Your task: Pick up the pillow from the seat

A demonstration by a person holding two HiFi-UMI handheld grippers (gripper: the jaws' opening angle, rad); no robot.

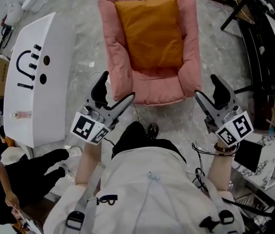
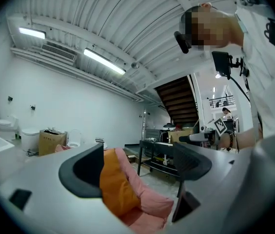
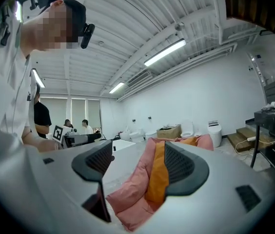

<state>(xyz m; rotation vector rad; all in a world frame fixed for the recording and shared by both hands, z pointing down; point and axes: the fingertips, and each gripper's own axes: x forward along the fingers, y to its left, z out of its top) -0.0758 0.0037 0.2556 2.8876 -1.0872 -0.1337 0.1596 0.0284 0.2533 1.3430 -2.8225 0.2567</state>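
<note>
Both grippers are wide open and empty: the left gripper (image 1: 118,85) and right gripper (image 1: 205,86) hang level, just off the front corners of the pink seat (image 1: 157,94). The orange pillow (image 1: 152,30) leans against the seat's back edge, well beyond both. The approach probably goes best with the grippers kept level, one to each side edge of the pillow, closing only once fabric sits deep between the pads.

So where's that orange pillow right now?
In the head view the orange pillow lies top centre, on the seat of the pink armchair and against its backrest. It is to the right of the white smiley-face panel.
</note>
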